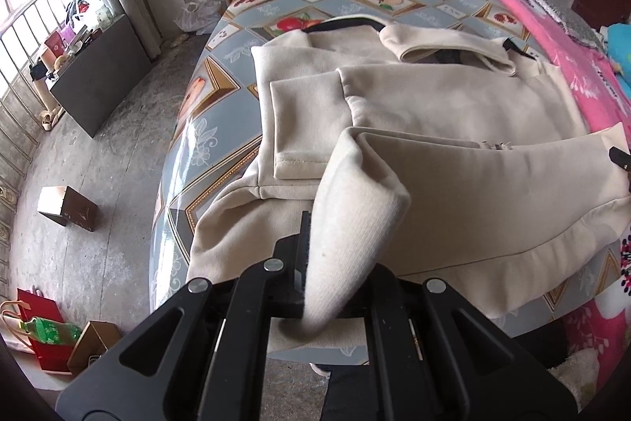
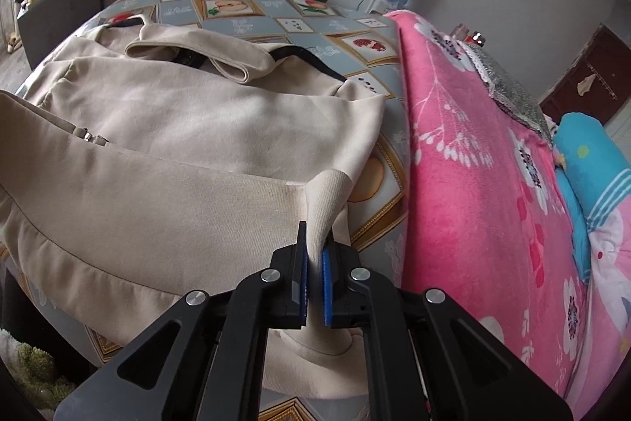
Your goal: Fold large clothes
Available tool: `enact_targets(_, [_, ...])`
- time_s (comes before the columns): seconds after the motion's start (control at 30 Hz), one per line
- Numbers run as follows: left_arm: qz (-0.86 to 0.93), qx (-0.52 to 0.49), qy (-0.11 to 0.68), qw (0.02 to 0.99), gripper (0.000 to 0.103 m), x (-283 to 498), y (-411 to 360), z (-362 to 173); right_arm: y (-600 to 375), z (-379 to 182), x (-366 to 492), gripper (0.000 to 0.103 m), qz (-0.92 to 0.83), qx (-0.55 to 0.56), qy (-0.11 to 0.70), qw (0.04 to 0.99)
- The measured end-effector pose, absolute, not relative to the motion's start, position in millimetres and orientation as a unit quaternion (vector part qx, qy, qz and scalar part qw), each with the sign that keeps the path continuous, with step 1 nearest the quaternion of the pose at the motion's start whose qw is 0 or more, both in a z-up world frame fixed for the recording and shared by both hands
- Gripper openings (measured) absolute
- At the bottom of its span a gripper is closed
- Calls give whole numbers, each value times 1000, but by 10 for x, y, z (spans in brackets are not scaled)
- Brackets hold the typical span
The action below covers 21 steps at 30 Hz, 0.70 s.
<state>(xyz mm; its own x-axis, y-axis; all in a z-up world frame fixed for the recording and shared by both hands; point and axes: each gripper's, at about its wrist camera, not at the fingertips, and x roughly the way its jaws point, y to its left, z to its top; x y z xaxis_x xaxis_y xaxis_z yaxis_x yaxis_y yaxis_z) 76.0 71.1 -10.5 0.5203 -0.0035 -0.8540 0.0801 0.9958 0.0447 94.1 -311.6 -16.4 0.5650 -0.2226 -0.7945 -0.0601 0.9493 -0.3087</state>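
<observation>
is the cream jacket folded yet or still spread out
Partly folded: a sleeve lies across the cream jacket, and both grippers pinch its near hem.
</observation>
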Motion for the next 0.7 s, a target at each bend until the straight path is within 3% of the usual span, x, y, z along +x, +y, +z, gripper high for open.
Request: enact_targets(0.7, [-50,31,438,897,5,422,773,230,-3102,176,574,5,-90,-118,419,896])
